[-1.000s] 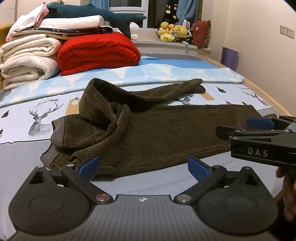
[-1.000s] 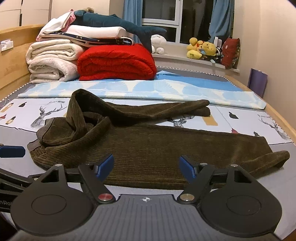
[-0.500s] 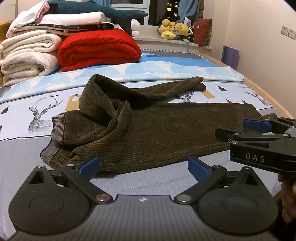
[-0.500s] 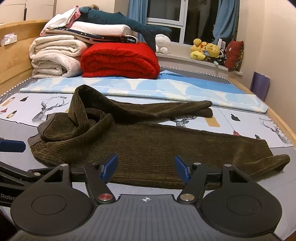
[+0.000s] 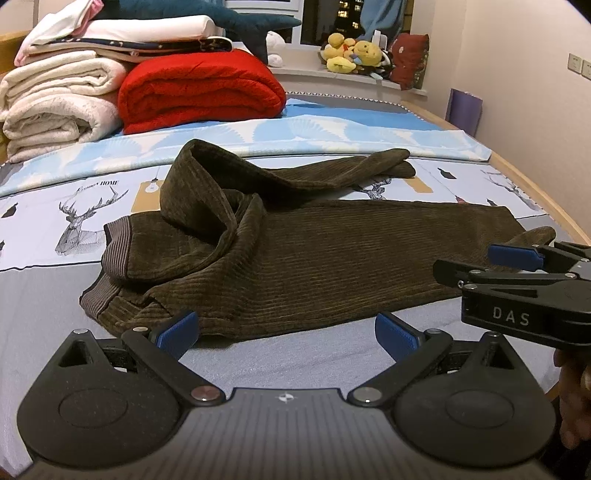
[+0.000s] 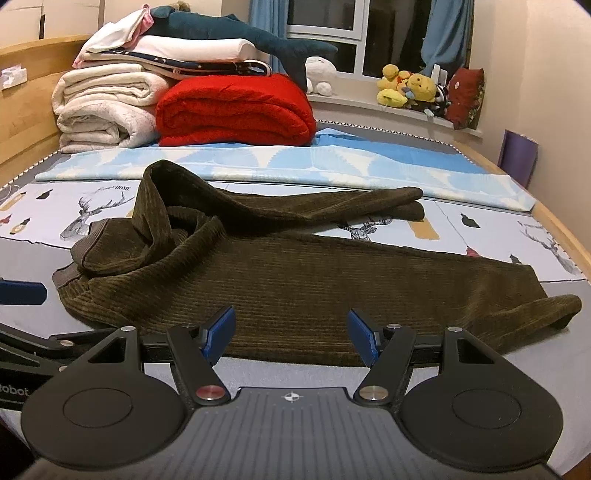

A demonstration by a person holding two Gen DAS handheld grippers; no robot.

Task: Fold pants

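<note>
Dark olive corduroy pants [image 5: 314, 258] [image 6: 314, 288] lie across the bed, waistband at the left, one leg flat toward the right, the other leg bunched up and trailing behind it. My left gripper [image 5: 286, 330] hovers open just short of the near edge of the pants, nothing between its blue pads. My right gripper [image 6: 291, 336] is also open and empty, at the near hem of the flat leg. Seen from the left wrist, the right gripper [image 5: 517, 266] reaches in from the right, near the leg cuff.
Folded white blankets [image 6: 107, 107] and a red blanket [image 6: 236, 110] are stacked at the head of the bed, a plush shark [image 6: 236, 33] on top. Soft toys [image 6: 410, 88] sit on the windowsill. The wooden bed rail [image 6: 565, 236] runs along the right.
The right gripper's jaws have narrowed a little. Both views have tipped slightly, so the pants sit a bit higher in frame; neither gripper touches the cloth.
</note>
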